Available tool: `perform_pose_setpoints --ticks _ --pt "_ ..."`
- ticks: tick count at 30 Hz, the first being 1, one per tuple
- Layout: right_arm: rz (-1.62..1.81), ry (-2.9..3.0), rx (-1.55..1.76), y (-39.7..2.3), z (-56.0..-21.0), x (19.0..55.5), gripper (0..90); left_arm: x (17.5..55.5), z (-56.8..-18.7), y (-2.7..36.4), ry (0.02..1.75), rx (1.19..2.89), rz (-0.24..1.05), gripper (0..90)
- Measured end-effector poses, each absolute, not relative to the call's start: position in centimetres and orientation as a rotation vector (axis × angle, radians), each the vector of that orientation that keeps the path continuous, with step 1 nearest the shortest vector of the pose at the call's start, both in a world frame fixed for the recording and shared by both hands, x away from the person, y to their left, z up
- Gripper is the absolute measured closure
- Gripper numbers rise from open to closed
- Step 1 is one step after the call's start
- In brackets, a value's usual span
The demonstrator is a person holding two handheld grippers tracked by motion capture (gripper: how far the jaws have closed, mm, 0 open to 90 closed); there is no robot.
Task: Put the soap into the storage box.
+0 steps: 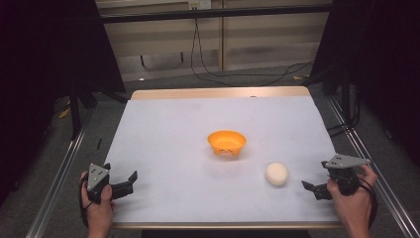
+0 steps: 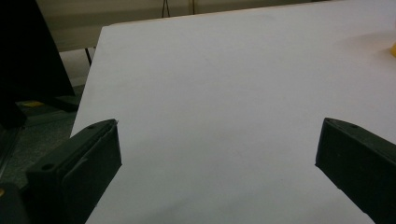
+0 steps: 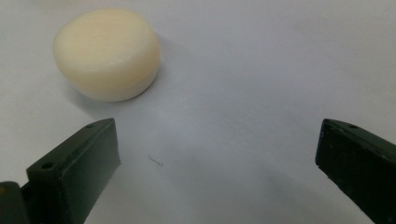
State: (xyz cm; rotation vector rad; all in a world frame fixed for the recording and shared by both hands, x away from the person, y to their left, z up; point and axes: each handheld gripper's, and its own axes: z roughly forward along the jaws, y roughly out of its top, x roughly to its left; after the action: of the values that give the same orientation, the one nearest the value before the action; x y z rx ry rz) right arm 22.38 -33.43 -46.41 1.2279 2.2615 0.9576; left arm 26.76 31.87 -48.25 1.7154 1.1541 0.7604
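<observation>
We are at the very start of the work, as far as we can judge: nothing is held and nothing has gone into the bowl (image 1: 227,141). The puck (image 1: 276,173), a cream, rounded disc, lies flat on the white table (image 1: 163,144), in front of and to the right of the orange bowl and apart from it. Our right gripper (image 1: 317,189) sits at the near right edge of the table, pointed toward the puck, with its jaws spread wide and nothing between them. In the right gripper view the puck (image 3: 106,52) lies ahead of the jaws and off toward the left one, near but not yet between them, so we read the reach as begun and the grasp as not yet made. Our left gripper (image 1: 125,184) rests at the near left corner, well away from both things, its jaws also spread and bare; the left gripper view looks across plain table with a sliver of the bowl (image 2: 393,48) at its right edge. The bowl stands upright and looks empty from above. What seems left, then, is nearly everything: to bring the right gripper around the puck, close on it, lift it, carry it over to the bowl and let it go inside.
</observation>
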Motion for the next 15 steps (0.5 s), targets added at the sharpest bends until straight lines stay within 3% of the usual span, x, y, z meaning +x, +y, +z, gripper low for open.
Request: perform_pose_setpoints --ticks 15 --pt "0.949 2.388 1.169 -31.6 -45.5 23.8 0.0 26.8 -48.2 31.9 1.152 1.716 0.753 0.0"
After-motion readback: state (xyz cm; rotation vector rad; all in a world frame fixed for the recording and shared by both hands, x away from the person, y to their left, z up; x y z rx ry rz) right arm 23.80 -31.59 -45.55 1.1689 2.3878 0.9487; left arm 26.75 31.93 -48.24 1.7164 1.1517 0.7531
